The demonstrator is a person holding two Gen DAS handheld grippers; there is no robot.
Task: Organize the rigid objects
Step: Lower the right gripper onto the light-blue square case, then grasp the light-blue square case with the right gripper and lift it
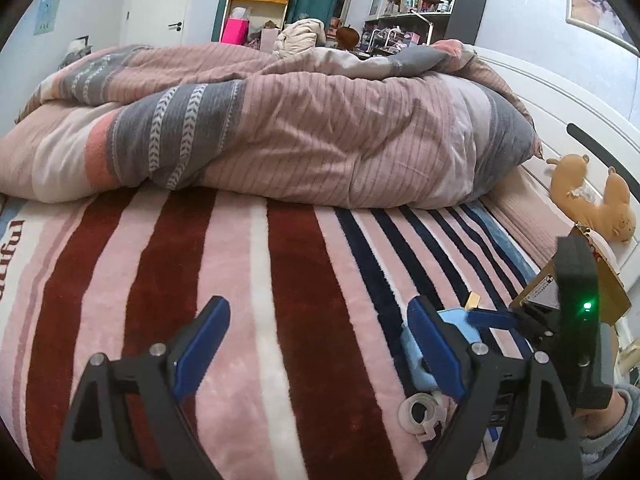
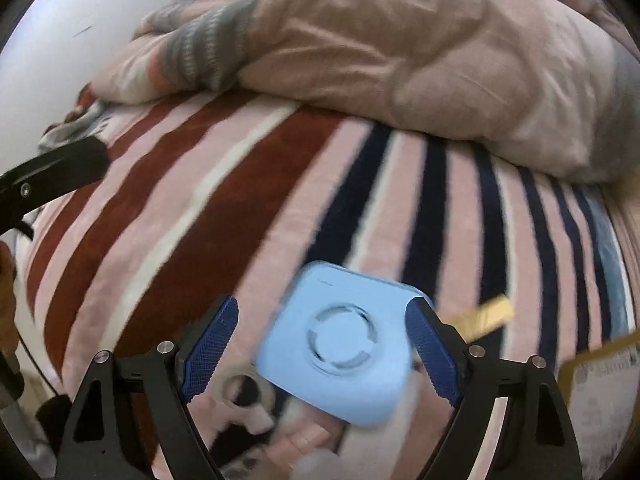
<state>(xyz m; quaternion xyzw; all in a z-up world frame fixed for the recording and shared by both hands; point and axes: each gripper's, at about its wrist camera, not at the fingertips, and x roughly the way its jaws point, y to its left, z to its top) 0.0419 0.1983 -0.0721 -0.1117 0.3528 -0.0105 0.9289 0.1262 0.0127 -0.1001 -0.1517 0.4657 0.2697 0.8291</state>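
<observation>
A light blue square box (image 2: 340,344) with a round inset lies on the striped blanket (image 2: 248,208). My right gripper (image 2: 322,344) is open around it, the right finger (image 2: 430,354) touching its right edge and the left finger apart from it. The view is blurred. In the left wrist view the box (image 1: 456,326) peeks out behind my left gripper's right finger (image 1: 436,348). My left gripper (image 1: 318,346) is open and empty over the blanket. A clear tape dispenser (image 2: 246,394) lies left of the box; it also shows in the left wrist view (image 1: 420,412).
A rumpled pink and grey duvet (image 1: 280,120) fills the back of the bed. A brown cardboard box (image 1: 576,292) sits at the right, with a gold strip (image 2: 486,316) beside it. A plush toy (image 1: 592,196) lies by the white headboard (image 1: 560,96).
</observation>
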